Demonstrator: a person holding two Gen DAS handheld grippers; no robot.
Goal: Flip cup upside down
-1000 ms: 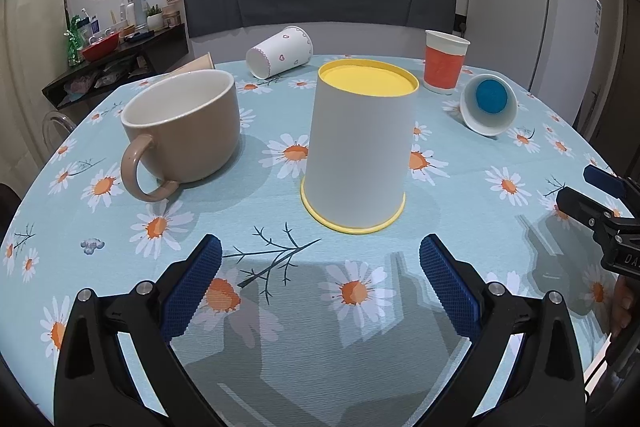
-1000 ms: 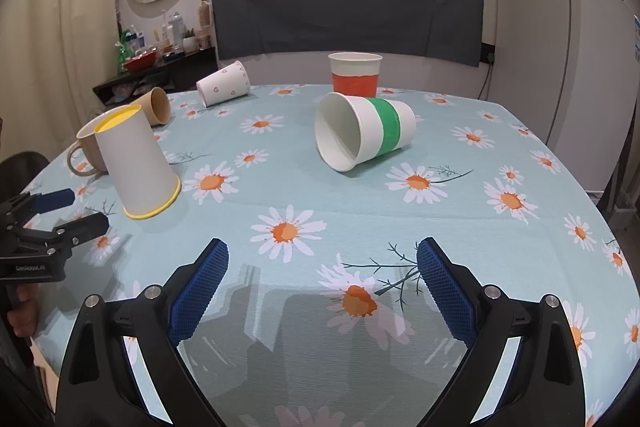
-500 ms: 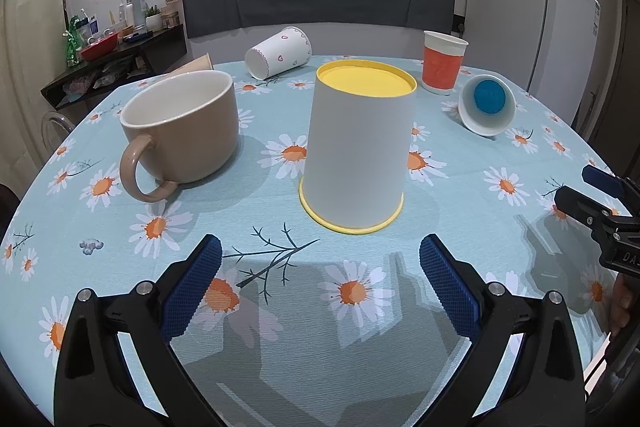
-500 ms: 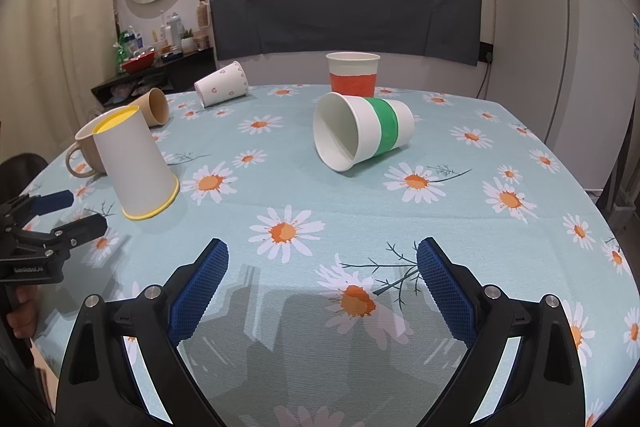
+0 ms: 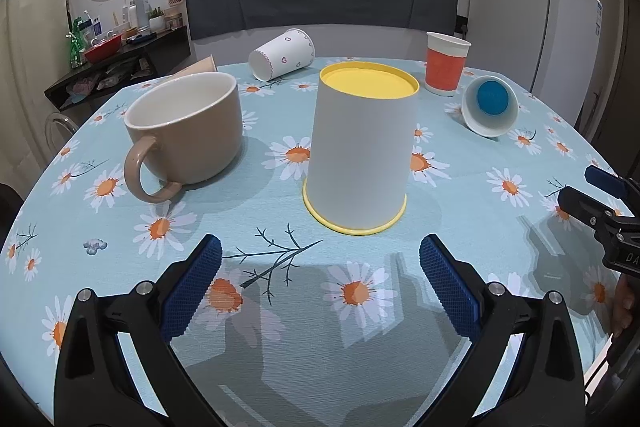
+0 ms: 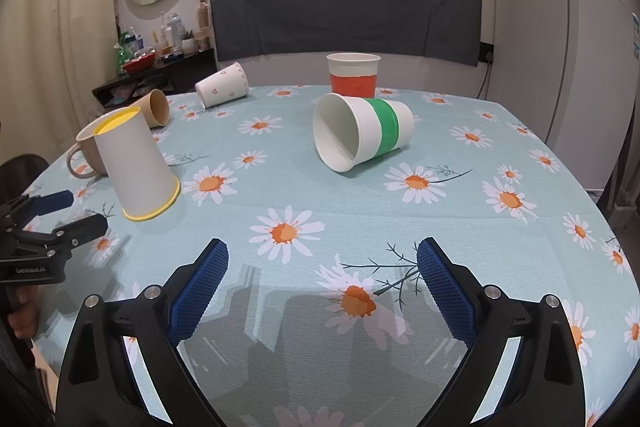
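A white paper cup with a yellow rim and base (image 5: 362,151) stands upside down on the daisy tablecloth, straight ahead of my left gripper (image 5: 320,281), which is open and empty a short way before it. The cup also shows at the left in the right wrist view (image 6: 134,165). My right gripper (image 6: 322,281) is open and empty over the cloth, well short of a white cup with a green band (image 6: 362,135) lying on its side. A beige mug (image 5: 188,131) stands upright left of the yellow cup.
An orange cup (image 5: 445,69) stands upright at the back. A heart-print cup (image 5: 282,61), a blue-bottomed cup (image 5: 490,111) and a brown cup (image 6: 154,108) lie on their sides. A dark chair back and a white fridge (image 6: 560,67) stand behind the round table.
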